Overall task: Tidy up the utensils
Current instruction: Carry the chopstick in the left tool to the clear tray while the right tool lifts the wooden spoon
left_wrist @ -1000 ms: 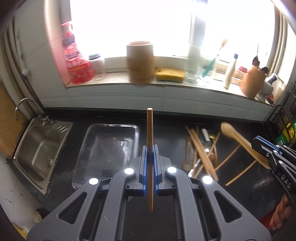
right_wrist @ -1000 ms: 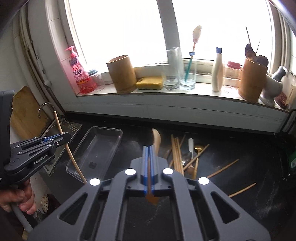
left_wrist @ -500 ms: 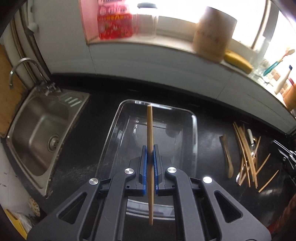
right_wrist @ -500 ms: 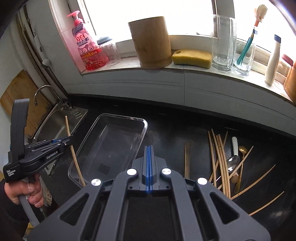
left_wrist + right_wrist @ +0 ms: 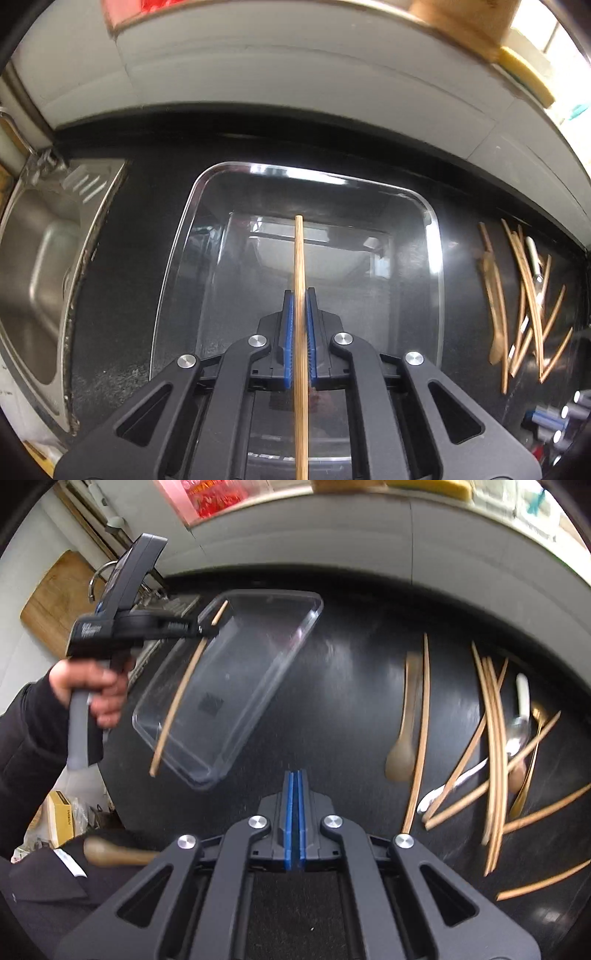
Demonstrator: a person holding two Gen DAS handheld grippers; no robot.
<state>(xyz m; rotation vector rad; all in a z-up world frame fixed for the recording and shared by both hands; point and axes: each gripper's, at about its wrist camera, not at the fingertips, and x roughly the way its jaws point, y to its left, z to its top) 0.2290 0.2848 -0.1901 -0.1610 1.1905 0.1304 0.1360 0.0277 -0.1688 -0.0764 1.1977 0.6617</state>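
We hold the left gripper (image 5: 300, 295) pointed steeply down over the clear plastic tray (image 5: 436, 236), its blue pads pressed tight on a single bamboo chopstick (image 5: 299, 258) that runs straight through the jaws, one end out ahead above the tray's floor, the other back toward the camera. From the right wrist view the same chopstick (image 5: 181, 694) hangs slanted over the tray's (image 5: 295, 646) left rim, pinched in the left gripper (image 5: 207, 629), which our left hand (image 5: 92, 690) grips by the handle, a dark sleeve behind it. Whether the chopstick's lower end touches the tray we cannot tell.

Our right gripper (image 5: 295, 775) is closed pad against pad with nothing between them, hovering over the black table (image 5: 340, 709) between the tray and the loose utensils. Those lie to the right: a wooden spoon (image 5: 402, 738) beside one chopstick, then a crossed heap of chopsticks (image 5: 495, 738) with a metal spoon (image 5: 517, 734) among them. A steel sink (image 5: 37, 280) sits left of the tray.
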